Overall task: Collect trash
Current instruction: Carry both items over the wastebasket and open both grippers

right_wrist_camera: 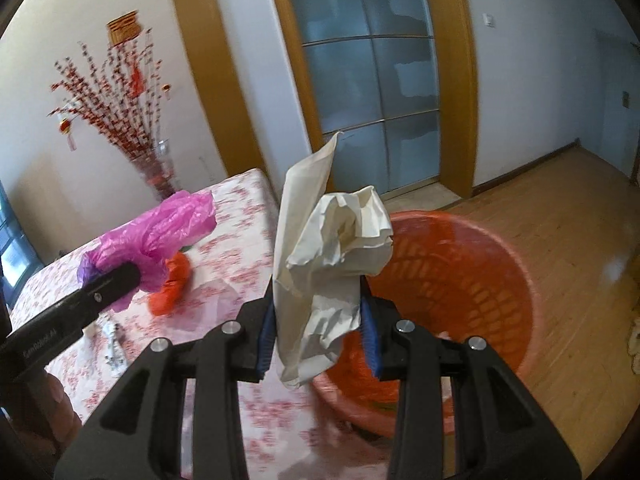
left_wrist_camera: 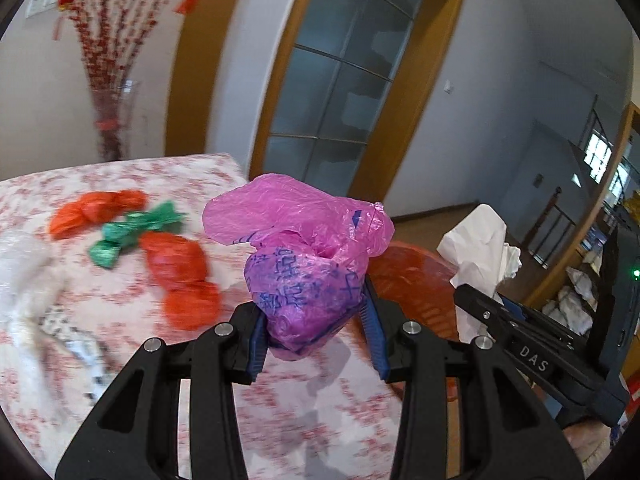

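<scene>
Left hand-held gripper: we see it clenched on a crumpled magenta plastic bag, held above the counter with its floral cloth. Right hand-held gripper: clamped on a wad of cream paper, raised at the counter's edge beside the orange basket on the wooden floor. On the counter behind the magenta bag we note orange bags and a green bag. A glass door stands beyond.
</scene>
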Available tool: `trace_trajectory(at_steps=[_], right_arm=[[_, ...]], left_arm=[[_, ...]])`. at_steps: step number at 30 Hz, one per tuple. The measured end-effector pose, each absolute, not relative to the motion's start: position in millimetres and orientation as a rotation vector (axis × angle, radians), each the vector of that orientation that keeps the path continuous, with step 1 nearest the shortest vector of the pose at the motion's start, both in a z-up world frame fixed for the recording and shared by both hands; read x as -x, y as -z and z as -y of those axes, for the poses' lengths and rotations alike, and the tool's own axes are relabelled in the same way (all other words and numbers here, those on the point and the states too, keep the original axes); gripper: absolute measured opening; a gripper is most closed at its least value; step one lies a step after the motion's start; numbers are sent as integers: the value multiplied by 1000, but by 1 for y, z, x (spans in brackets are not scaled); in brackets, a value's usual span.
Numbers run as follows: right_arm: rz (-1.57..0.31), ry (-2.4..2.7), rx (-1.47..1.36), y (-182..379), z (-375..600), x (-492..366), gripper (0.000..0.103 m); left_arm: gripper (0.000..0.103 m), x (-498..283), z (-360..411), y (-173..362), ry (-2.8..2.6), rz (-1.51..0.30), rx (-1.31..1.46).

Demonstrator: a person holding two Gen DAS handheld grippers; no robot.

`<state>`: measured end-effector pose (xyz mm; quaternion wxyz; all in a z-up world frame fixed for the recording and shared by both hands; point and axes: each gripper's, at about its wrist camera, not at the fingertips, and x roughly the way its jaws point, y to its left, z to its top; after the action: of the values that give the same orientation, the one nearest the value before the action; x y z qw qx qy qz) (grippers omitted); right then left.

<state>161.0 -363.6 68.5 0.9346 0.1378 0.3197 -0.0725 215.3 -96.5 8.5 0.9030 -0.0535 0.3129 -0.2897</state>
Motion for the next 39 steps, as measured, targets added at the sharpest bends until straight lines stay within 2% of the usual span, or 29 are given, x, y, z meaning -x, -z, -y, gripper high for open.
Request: trace_trajectory(at_steps=[20, 23, 28, 36, 39], right_arm=[[-662, 268, -364, -46, 455, -163, 36], [-659, 269, -388, -44, 462, -166, 41], [-674, 273, -434, -34, 473, -170, 46], [-686, 298, -424, -26, 470, -165, 62], [-691, 297, -416, -25, 466, -162, 63]], left_arm=[[41, -223, 198, 21, 780, -756, 72], [44, -225, 205, 27, 777, -782, 70], [65, -227, 205, 35, 758, -815, 76], [73, -227, 183, 39, 677, -820, 69], [76, -227, 170, 38, 643, -809, 59]])
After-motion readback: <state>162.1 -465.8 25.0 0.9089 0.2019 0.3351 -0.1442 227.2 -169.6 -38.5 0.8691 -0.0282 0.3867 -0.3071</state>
